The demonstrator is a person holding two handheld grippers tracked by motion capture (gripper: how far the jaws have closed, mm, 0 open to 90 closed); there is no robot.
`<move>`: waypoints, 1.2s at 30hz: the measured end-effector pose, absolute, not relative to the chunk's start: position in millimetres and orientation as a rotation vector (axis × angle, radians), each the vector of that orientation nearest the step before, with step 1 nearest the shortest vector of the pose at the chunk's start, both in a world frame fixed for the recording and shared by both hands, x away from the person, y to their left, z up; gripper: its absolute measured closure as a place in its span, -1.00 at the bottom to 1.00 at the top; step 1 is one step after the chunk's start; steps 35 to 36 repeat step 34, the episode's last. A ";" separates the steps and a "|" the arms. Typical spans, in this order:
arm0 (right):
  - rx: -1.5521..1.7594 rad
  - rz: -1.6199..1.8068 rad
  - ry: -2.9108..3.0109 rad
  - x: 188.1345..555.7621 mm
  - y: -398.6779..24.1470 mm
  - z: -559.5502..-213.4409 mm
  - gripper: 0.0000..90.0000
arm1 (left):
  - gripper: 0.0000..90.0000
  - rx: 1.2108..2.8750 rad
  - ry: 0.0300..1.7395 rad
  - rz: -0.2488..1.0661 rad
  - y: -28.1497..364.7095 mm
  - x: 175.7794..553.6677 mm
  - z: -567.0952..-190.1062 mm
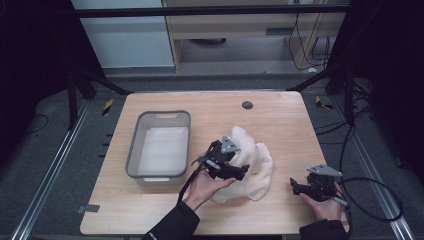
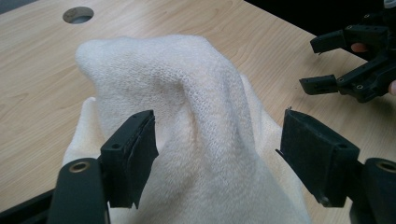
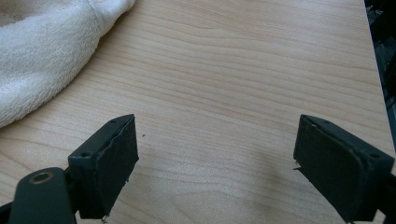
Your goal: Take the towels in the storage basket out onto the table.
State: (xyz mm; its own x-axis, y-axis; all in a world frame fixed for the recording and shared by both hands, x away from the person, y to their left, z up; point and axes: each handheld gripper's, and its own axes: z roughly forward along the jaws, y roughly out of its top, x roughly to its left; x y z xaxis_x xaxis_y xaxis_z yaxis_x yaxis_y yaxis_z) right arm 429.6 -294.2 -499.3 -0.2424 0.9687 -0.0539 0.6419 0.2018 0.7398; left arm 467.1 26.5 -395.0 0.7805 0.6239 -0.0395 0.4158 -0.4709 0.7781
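From above, a light wooden table point(image 1: 165, 210) stands in front of the person, whose dark sleeves come in from the near edge. On the left part of the table sits a grey plastic bin point(image 1: 159, 145), with what looks like something pale lying flat in its bottom. Just to the right of the bin, near the middle of the table, lies a cream towel point(image 1: 255, 165), bunched up into a soft hump. The left gripper point(image 1: 234, 172) is held over the near left side of that towel, the left hand point(image 1: 205, 187) under it. The right gripper point(image 1: 296, 186) sits low near the right front corner, well apart from the towel, held in the right hand point(image 1: 325, 205), its cable looping off the table edge. A small round hole point(image 1: 247, 105) shows in the tabletop toward the far edge.

In the left gripper view, the jaws stand spread wide, one on either side of a raised fold of the towel point(image 2: 201, 116); the left pad is touching or almost touching the cloth, the right pad is clear of it. The right gripper point(image 2: 322, 65) shows beyond, its jaws parted too.

In the right gripper view, the jaws are released and wide apart over bare wood, with the towel's edge point(image 3: 42, 51) off at the upper left.
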 end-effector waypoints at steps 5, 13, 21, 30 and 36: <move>1.490 0.819 1.963 429.8 -295.0 -499.9 -0.71 | -0.43 2.107 0.768 0.335 43.2 461.0 -389.1; 1.497 0.825 1.959 429.7 -295.3 -500.2 -0.74 | -0.43 2.076 0.795 0.357 74.3 453.8 -388.9; 1.500 0.824 1.955 429.3 -295.4 -500.9 -0.76 | -0.43 2.021 0.827 0.387 110.4 445.2 -382.9; 1.512 0.822 1.954 428.5 -295.8 -501.6 -0.78 | -0.43 1.968 0.885 0.437 150.9 437.9 -384.2; 1.510 0.824 1.950 428.4 -295.8 -501.9 -0.79 | -0.42 1.947 0.926 0.478 171.9 435.5 -385.1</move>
